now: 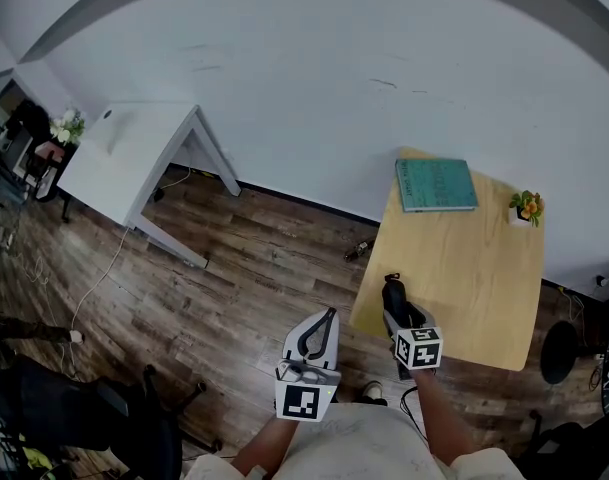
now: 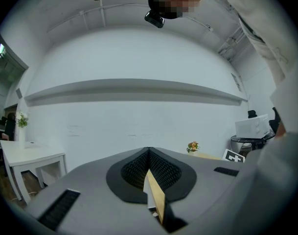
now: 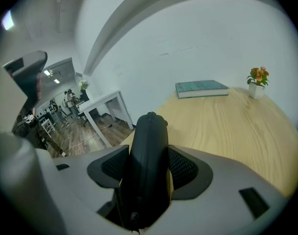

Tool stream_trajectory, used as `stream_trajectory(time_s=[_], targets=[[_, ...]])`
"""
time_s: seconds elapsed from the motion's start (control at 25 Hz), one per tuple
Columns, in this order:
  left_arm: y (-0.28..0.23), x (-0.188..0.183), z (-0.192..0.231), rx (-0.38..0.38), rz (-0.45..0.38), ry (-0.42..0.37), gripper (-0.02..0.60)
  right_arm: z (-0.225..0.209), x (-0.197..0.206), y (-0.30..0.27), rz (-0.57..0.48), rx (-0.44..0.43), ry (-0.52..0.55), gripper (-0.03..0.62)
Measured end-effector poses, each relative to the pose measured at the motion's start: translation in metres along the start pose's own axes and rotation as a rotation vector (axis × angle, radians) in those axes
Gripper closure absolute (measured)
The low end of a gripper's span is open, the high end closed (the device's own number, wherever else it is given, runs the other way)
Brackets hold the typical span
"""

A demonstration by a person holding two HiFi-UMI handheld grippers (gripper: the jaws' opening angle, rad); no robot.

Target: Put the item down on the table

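The black item [image 3: 149,131] at the table's [image 1: 464,268] near corner
The right claw [image 3: 151,173] pinches it between its pads; the left claw [image 2: 149,152] is pressed together, empty, off the table.

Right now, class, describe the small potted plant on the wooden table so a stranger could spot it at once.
Find the light wooden table against the white wall. At its far right corner, beside the flat teal book, stands the potted plant. Orange flowers in a white pot set it apart.

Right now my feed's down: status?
Left tool shut, empty. Right tool shut on dark item, over table, near edge. Book, flowerpot far off.
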State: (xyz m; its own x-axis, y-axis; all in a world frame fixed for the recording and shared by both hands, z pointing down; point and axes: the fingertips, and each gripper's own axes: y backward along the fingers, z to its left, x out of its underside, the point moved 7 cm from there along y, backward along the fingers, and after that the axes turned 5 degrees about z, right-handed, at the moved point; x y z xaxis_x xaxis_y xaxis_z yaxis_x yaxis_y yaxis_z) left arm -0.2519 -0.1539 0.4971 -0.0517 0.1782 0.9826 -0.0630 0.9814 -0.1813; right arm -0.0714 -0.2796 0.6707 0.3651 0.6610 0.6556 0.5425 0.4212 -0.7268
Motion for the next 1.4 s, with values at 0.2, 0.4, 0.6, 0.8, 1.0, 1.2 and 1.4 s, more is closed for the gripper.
stream_trajectory(time_s=[0.2, 0.4, 0.6, 0.8, 1.0, 1.2, 1.4], targets=[[0.001, 0.003, -0.002, 0.001, 0.009, 0.006, 0.574, -0.001, 0.0, -0.003, 0.007, -0.007, -0.019, 0.327], [0.001, 0.007, -0.007, 0.016, 0.02, 0.01, 0.574, -0.005, 0.001, -0.002, 0.0, -0.017, -0.073, 0.326], [0.001, 0.01, -0.009, 0.026, 0.022, 0.016, 0.574, -0.007, 0.003, -0.003, 0.002, -0.022, -0.089, 0.318], [0.002, 0.009, -0.01, 0.028, 0.022, 0.017, 0.574, -0.011, 0.003, -0.001, 0.013, -0.012, -0.088, 0.285], [0.002, 0.008, -0.013, 0.04, 0.02, 0.007, 0.574, -0.015, 0.002, 0.01, -0.004, 0.017, -0.065, 0.278], [-0.002, 0.006, -0.024, 0.07, 0.022, 0.006, 0.574, -0.02, 0.004, 0.021, -0.033, 0.031, -0.079, 0.278], [-0.008, 0.004, -0.037, 0.11, 0.016, -0.007, 0.574, -0.027, 0.006, 0.041, -0.079, 0.055, -0.097, 0.278]])
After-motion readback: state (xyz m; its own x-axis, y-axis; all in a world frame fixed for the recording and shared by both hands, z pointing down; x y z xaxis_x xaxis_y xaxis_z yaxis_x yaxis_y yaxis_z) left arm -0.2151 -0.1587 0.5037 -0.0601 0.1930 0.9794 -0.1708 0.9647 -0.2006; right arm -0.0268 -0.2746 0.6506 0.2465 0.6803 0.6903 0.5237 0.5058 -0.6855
